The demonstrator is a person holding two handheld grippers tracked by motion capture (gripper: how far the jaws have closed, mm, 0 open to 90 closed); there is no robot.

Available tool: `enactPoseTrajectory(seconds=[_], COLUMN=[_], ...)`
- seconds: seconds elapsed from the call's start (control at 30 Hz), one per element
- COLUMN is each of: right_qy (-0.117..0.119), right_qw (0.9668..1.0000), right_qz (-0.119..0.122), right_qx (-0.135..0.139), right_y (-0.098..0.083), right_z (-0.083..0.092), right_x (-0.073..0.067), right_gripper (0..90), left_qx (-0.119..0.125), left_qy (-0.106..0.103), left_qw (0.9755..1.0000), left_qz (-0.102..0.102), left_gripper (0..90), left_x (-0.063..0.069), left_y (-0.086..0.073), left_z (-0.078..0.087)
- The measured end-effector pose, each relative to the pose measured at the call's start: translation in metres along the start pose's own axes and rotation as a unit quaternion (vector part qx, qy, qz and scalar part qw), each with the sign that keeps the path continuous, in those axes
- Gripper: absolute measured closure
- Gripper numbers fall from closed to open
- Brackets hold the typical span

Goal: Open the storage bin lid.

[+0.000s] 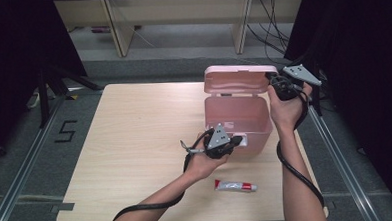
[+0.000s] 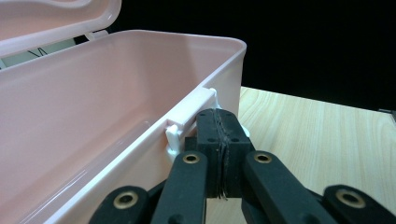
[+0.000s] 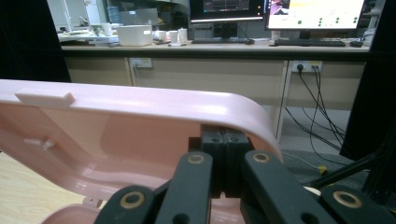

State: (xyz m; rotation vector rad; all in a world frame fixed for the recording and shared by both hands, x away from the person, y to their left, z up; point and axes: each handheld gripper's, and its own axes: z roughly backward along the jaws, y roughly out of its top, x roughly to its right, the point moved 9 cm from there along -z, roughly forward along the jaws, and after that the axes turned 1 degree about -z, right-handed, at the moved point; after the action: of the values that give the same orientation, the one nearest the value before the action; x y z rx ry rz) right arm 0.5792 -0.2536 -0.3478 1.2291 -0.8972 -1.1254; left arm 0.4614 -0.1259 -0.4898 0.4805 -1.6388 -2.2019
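Note:
A pink plastic box (image 1: 237, 119) stands on the wooden table (image 1: 135, 143) with its lid (image 1: 240, 78) raised upright at the back. My left gripper (image 1: 235, 140) is at the box's front wall, jaws shut with nothing seen between the pads. In the left gripper view its tips (image 2: 219, 116) touch the white latch bracket (image 2: 189, 112) on the rim of the box (image 2: 93, 107). My right gripper (image 1: 274, 80) is up at the lid's right end. In the right gripper view its shut tips (image 3: 224, 136) sit tucked under the lid's curved rim (image 3: 140, 109).
A small white and red tube (image 1: 236, 186) lies near the table's front edge, between the person's forearms. Dark curtains stand on both sides. Beyond the table are desk legs and cables; the right gripper view shows a bench with monitors (image 3: 280, 9).

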Motion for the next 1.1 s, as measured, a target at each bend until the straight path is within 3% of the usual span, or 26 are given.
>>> enactPoseTrajectory(seconds=[0.83,1.07,1.1], right_qy=[-0.013,-0.017,-0.015], right_qw=[0.9998,0.9995,0.9994], right_qz=[-0.004,-0.009,-0.018], right_qx=[-0.013,-0.024,-0.027], right_y=[0.005,0.001,-0.001], right_z=[-0.029,-0.034,-0.035], right_x=[0.005,0.008,0.007], right_gripper=[90.0,90.0,90.0], left_qx=[-0.001,-0.001,-0.001], left_qy=[0.0,0.0,0.0], left_qw=[1.0,1.0,1.0], left_qz=[-0.001,-0.001,-0.001], left_gripper=[88.1,88.1,88.1], left_x=[0.0,0.0,0.0], left_y=[0.0,0.0,0.0], left_z=[0.0,0.0,0.0])
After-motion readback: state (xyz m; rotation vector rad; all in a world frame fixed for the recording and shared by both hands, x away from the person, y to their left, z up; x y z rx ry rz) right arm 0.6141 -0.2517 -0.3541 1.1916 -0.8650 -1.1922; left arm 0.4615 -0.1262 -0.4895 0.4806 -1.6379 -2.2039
